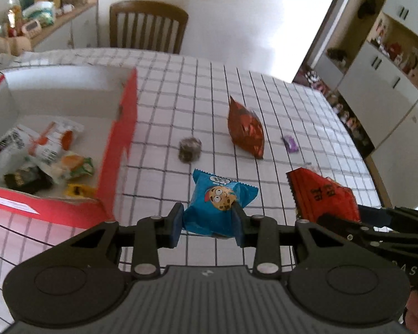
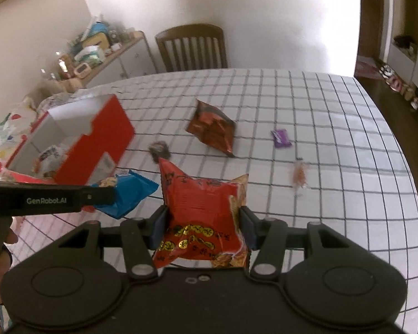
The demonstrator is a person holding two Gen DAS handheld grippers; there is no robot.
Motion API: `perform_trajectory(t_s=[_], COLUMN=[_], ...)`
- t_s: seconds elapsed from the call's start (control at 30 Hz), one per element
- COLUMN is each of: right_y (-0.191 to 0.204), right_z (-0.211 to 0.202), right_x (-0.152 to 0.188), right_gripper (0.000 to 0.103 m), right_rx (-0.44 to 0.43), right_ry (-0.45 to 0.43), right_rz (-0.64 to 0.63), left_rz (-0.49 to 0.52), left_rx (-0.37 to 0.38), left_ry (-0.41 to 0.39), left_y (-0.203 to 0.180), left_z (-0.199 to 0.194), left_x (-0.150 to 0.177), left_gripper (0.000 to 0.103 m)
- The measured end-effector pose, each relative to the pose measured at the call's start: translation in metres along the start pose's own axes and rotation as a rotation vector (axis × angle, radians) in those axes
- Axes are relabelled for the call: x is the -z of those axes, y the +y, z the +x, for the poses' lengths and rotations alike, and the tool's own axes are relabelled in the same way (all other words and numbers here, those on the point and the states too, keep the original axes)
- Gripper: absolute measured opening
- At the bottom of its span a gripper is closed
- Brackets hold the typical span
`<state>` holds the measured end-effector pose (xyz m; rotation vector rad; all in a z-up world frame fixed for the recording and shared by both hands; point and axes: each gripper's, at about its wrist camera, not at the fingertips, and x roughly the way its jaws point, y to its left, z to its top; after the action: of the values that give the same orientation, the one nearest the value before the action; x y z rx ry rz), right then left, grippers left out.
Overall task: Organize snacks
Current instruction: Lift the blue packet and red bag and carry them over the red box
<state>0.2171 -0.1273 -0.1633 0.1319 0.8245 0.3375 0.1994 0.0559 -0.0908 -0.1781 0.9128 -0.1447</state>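
Scene: round tabletop (image 2: 334, 128) w/ white grid cloth; wooden chair (image 2: 192, 47) at far side.
Left gripper (image 1: 209, 222): fingers clenched on a blue cookie packet (image 1: 217, 200), held up off the cloth.
Right gripper (image 2: 202, 222): fingers grasping a red snack bag (image 2: 203, 208) by its sides; the bag looks puffy and crinkled, also off the cloth.
Grippers together: close side by side; each shows in the other's wrist view.
Red box (image 1: 119, 144): open-topped, white inside, on the tabletop to the left of both grippers; already holds several small wrapped snacks, piled at its near end.
Still loose on cloth: dark-red foil bag (image 2: 211, 125), small dark round snack (image 2: 158, 150), purple candy (image 2: 281, 138), small orange wrapped sweet (image 2: 299, 174). All lie apart from each other.
Step in hand (judged): carrying two picked-up snacks toward the box; both held, neither yet over the opening.
Progress (judged): partway, w/ some snacks boxed, two in transit, four left.
Next move needs: swing both loads left over the box wall, clear the red rim, let go only once above the white interior. Box is narrow, so the grippers prob. go one after the other to avoid bumping.
Risk (judged): the puffy bag may slip or catch the rim.
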Motion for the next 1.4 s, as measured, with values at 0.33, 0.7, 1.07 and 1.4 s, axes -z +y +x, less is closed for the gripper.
perform_trajectory(t_s=[0.33, 0.7, 1.07, 1.4], right_y=[0.056, 0.130, 0.192, 0.229], right_z=[-0.012, -0.002, 0.033, 0.082], right_x=[-0.026, -0.061, -0.088, -0.105], right_gripper=[0.053, 0.053, 0.053, 0.053], right_rx=[-0.054, -0.096, -0.098, -0.068], right_ry=[-0.058, -0.124, -0.124, -0.085], right_rz=[-0.090, -0.194, -0.233, -0.247], left_rz=[-0.026, -0.061, -0.103, -0.140], left_rx=[-0.027, -0.089, -0.185, -0.249], left_ry=[-0.101, -0.190, -0.231, -0.182], left_y=[0.034, 0.090, 0.164, 0.227], left_z=[-0.044, -0.079, -0.090, -0.056], left_x=[-0.015, -0.034, -0.059, -0.085], left_gripper=[0.035, 0.035, 0.035, 0.035])
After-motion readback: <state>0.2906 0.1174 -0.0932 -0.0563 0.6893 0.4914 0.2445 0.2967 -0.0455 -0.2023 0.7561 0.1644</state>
